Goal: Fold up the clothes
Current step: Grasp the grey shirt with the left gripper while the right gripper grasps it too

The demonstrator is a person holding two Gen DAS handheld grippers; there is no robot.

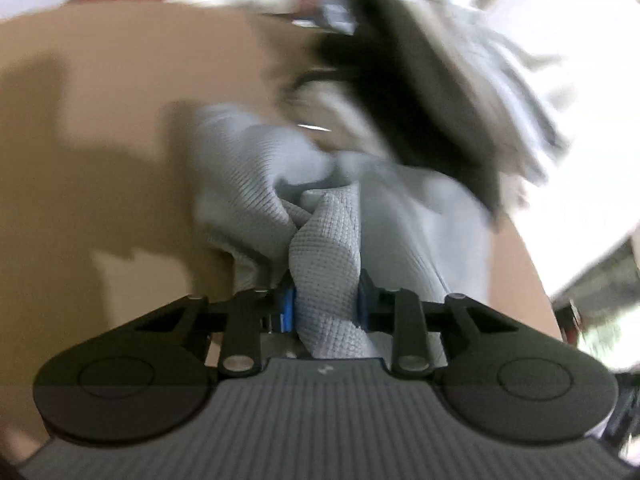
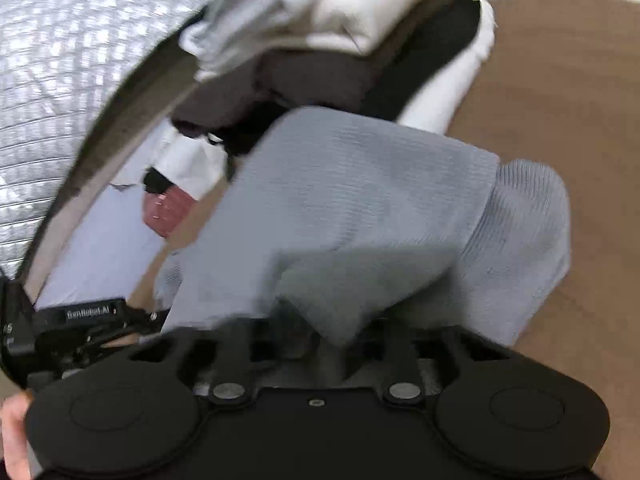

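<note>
A light grey waffle-knit garment (image 1: pixel 256 184) lies bunched on the brown table (image 1: pixel 100 120). My left gripper (image 1: pixel 326 300) is shut on a fold of it, with cloth pinched between the blue pads (image 1: pixel 286 308). In the right wrist view the same grey garment (image 2: pixel 360 208) drapes over my right gripper (image 2: pixel 332 336), which is shut on an edge of it; the fingertips are hidden by cloth. Both views are motion-blurred.
A pile of black, white and beige clothes (image 2: pixel 340 48) sits on the table just behind the grey garment, also in the left view (image 1: pixel 400 100). The left gripper's body (image 2: pixel 80 320) shows at the right view's lower left. A silver quilted surface (image 2: pixel 80 60) lies beyond.
</note>
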